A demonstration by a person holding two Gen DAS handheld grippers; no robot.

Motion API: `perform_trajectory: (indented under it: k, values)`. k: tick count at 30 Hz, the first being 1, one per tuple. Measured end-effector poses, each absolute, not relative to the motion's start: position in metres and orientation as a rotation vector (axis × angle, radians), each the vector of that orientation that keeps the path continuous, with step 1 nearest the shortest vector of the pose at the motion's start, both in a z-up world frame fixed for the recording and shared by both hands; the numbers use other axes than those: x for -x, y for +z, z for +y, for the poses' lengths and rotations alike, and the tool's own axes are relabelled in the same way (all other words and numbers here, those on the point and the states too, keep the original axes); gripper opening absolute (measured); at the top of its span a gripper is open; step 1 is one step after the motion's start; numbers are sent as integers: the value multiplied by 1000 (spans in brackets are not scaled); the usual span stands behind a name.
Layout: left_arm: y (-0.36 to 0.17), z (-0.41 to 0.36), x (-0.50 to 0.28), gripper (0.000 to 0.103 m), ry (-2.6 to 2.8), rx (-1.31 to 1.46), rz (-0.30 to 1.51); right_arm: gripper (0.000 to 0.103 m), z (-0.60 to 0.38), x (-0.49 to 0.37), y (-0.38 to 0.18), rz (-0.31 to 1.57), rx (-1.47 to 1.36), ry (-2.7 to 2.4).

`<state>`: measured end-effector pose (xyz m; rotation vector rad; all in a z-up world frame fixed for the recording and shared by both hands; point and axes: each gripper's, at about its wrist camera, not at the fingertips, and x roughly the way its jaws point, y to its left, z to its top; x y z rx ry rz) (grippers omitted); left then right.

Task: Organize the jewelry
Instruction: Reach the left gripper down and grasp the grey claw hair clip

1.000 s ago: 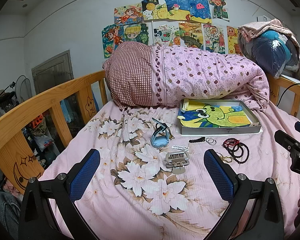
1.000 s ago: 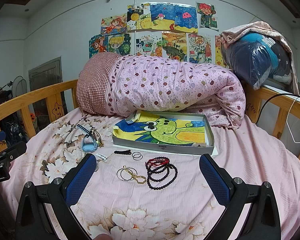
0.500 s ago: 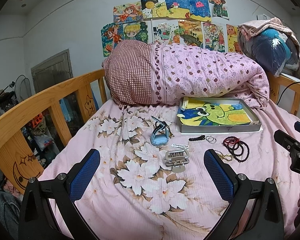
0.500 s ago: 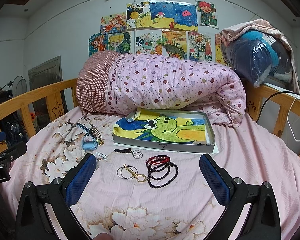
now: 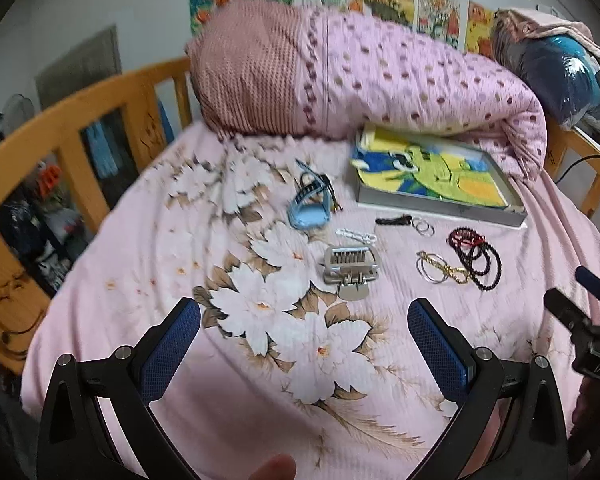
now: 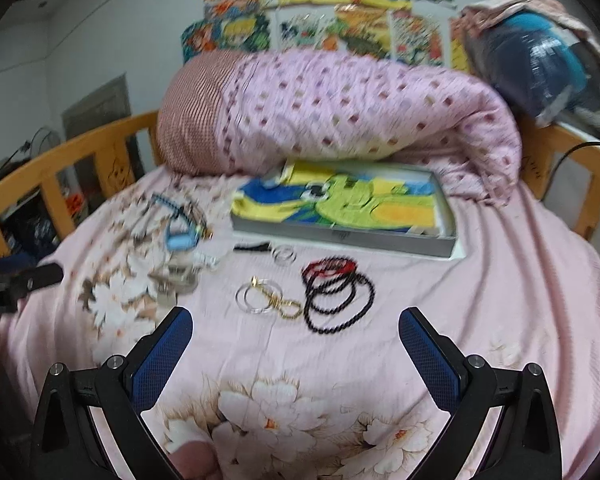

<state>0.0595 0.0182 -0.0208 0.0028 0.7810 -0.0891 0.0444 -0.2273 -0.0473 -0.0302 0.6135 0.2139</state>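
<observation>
A: Grippers?

B: Left gripper (image 5: 304, 314) spread wide, blue pads empty, above the floral pink bedsheet (image 5: 140, 248). Right gripper (image 6: 296, 324) likewise wide apart and empty. A fingertip (image 5: 274, 468) shows at the bottom edge of the left view.

A: Where is the jewelry?

B: All loose on the sheet, ahead of both grippers. Grey hair claw clip (image 5: 351, 268) lies nearest the left gripper. Beyond it, a small clear clip (image 5: 356, 235), then a light blue watch (image 5: 308, 208) with its strap curled up. To the right: a black hair clip (image 5: 392, 221) just beside two small silver rings (image 5: 423, 227). Further right, a gold chain with thin hoops (image 5: 440, 268), touching a pile of black bead bracelets (image 5: 482, 262) with a red one (image 5: 466, 236) on top.

A: From the right view?

B: Same layout, more blur. The hoops and chain (image 6: 266, 300) and black beads (image 6: 336, 300) lie straight ahead of the right gripper, between its fingers' lines.

A: The container?

B: Shallow grey box (image 5: 436, 204) behind the jewelry, against the rolled dotted quilt (image 5: 400, 80). A green and yellow cartoon drawing lines it. No jewelry visible inside.

A: Any readable writing?

B: Small mark on the box's front wall (image 6: 340, 236), too blurred to read. White lettering on the right gripper's body, seen at the left view's edge (image 5: 596, 368), also unreadable. Drawings (image 6: 324, 12) on the wall, no legible text.
</observation>
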Motion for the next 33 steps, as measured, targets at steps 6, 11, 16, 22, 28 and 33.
perform_trajectory:
  k: [6,11,16,22,28,33]
  values:
    - [-37,17,-96,102,-198,9,919,103,-236,-72,-63,709,38,297]
    - [-53,17,-126,102,-268,61,991,103,-236,-89,-79,776,35,342]
    - [-66,23,-148,101,-311,164,1020,102,-235,-102,-90,813,41,353]
    - [-71,21,-166,101,-355,171,992,83,-224,-122,-98,843,16,394]
    - [-84,7,-174,101,-403,75,979,60,-206,-135,-106,868,49,448]
    - [-94,3,-179,100,-430,69,990,51,-197,-144,-114,893,88,483]
